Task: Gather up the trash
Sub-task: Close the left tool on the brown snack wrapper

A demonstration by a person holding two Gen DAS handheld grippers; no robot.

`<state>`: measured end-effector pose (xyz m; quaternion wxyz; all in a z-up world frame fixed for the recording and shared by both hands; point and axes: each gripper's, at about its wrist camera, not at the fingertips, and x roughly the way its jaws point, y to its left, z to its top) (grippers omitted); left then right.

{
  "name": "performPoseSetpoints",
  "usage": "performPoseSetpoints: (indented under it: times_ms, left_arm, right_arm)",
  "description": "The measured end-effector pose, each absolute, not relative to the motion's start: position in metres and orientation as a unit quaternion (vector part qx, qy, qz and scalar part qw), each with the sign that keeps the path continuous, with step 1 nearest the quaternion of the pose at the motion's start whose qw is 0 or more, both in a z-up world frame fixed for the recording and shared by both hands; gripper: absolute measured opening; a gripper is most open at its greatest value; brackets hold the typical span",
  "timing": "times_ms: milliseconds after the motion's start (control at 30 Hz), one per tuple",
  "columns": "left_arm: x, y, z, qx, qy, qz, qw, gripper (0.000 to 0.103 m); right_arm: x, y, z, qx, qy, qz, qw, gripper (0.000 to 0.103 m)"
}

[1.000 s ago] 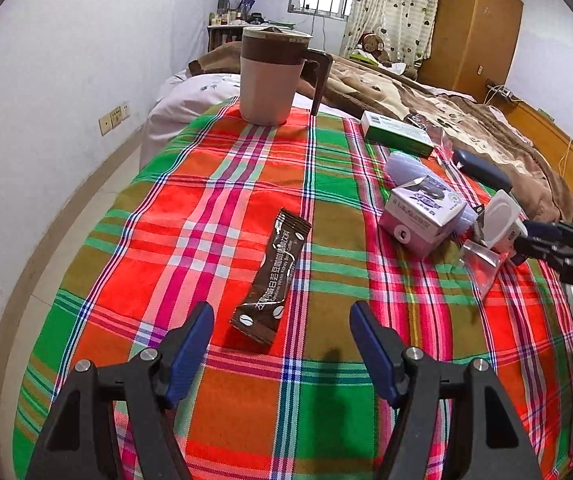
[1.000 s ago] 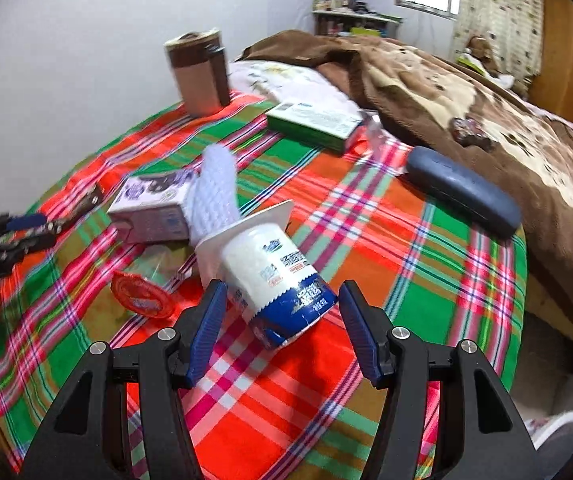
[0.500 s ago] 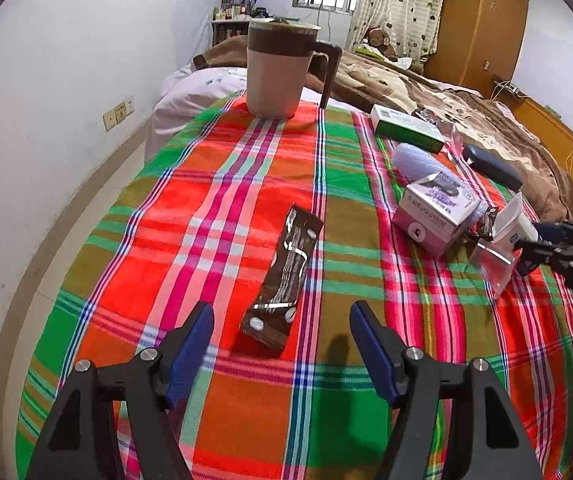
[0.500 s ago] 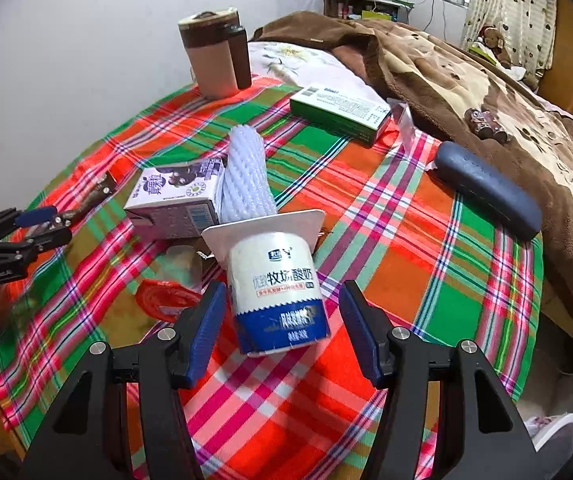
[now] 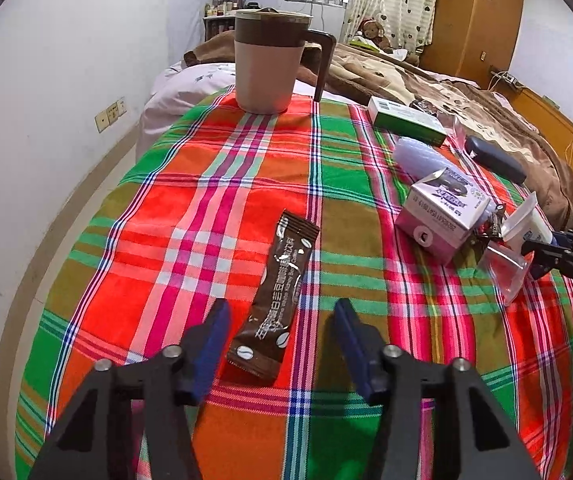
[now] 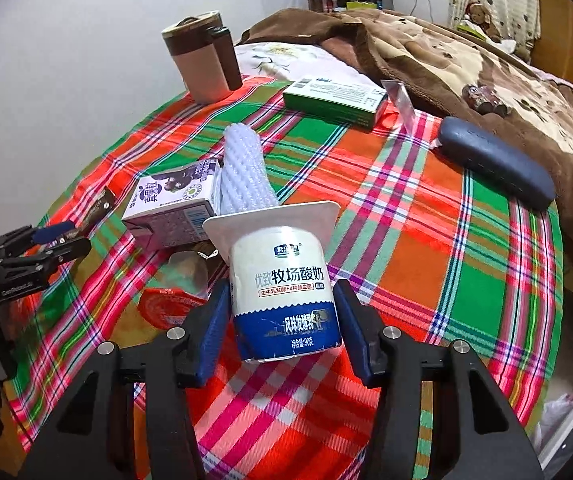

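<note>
A brown coffee sachet (image 5: 274, 304) lies flat on the plaid tablecloth. My left gripper (image 5: 282, 320) straddles its near end; its jaws are closing, with a gap still showing on both sides of the sachet. A white and blue yogurt cup (image 6: 286, 292) lies on its side, peeled lid facing away. My right gripper (image 6: 282, 312) is closing on it, and both blue pads (image 6: 216, 320) touch its sides. A purple milk carton (image 6: 174, 204), a white foam net sleeve (image 6: 244, 172) and a red foil lid (image 6: 170, 308) lie just beyond.
A lidded mug (image 5: 266, 68) stands at the far edge of the round table. A green box (image 6: 334, 98) and a dark blue case (image 6: 494, 160) lie on the bed side. A clear wrapper (image 5: 502, 272) lies by the cup. A bed with a brown blanket (image 6: 466, 52) adjoins.
Left jaws have narrowed around the sachet. Right jaws have closed in until the pads meet the yogurt cup, which now lies straight along the fingers instead of slanted.
</note>
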<state>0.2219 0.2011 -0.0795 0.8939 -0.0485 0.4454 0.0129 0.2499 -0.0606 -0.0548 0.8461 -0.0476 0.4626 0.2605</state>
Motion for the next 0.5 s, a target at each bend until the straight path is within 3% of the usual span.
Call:
performPoseSetpoints:
  times_ms: [133,200,500]
  left_arm:
    - [0.223,0.199,-0.080,-0.042,0.444,0.012,0.895,0.039]
    - [0.222,0.199,-0.079,-0.037,0.441,0.017,0.896,0.024]
    - [0.214,0.194,-0.078,-0.039,0.437,-0.002,0.899,0.023]
  right_arm:
    - [0.247,-0.069,-0.055,-0.028,0.463,0.251,0.850,0.053]
    - [0.245,-0.075,-0.055,-0.017,0.461,0.248,0.852,0.053]
    - [0.236,-0.086,-0.055,0.002,0.455,0.236,0.859,0.053]
